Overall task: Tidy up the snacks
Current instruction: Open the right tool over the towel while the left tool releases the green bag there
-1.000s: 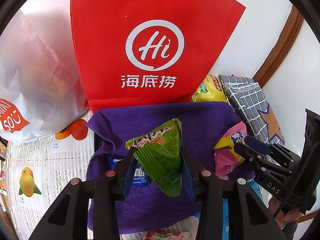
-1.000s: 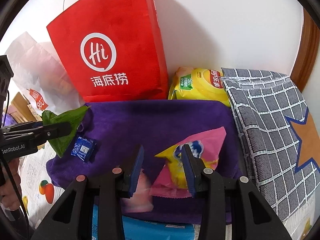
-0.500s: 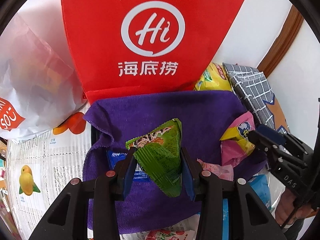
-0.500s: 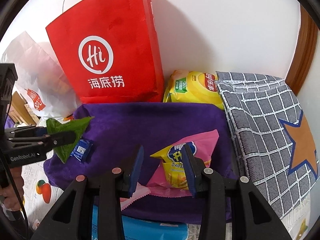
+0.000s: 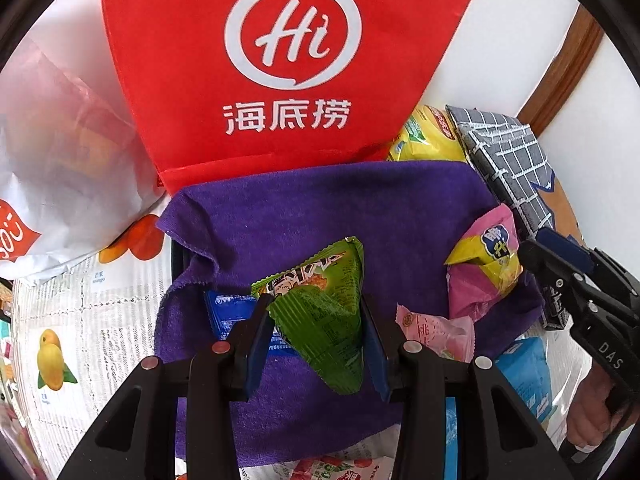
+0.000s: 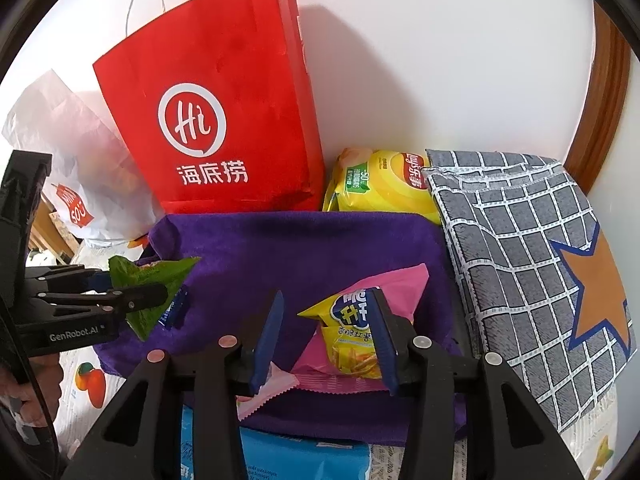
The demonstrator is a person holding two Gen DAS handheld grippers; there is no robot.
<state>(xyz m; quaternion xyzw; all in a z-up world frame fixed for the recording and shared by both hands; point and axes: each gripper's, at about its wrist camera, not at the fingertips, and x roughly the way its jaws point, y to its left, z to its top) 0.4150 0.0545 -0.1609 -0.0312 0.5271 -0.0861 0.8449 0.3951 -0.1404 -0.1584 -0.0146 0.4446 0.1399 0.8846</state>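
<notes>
- White plastic bag (image 6: 76,168): it slumps at the far left, beside the red bag and off the purple towel's left back corner.
- Left tongs (image 5: 318,332): they are clamped on the green snack packet (image 5: 324,312), which hangs above the left half of the purple towel (image 5: 320,208). The packet's long axis runs away from the tongs, its upper end toward the red bag.
- Small blue packet (image 5: 228,312): it lies flat on the towel, just below and left of the green packet, partly hidden by the left finger.
- Red bag (image 6: 224,112): it stands upright against the wall at the towel's back edge, directly ahead of the left tongs. If snacks go into it, the left hand is the nearer one, and the packet must rise over the rim, which the left view does not show.
- Pale pink packet (image 5: 436,332): it rests on the towel's front part, between the two pairs of tongs.
- Right tongs (image 6: 330,336): the jaws stand apart; the pink and yellow snack packet (image 6: 360,320) sits between them against the right finger, apparently lifted off the towel's right half. Whether it is truly gripped I cannot tell.
- Yellow chip bag (image 6: 380,188): it lies behind the towel's right back corner.
- Grey checked cloth (image 6: 532,248): it lies along the towel's right edge.
</notes>
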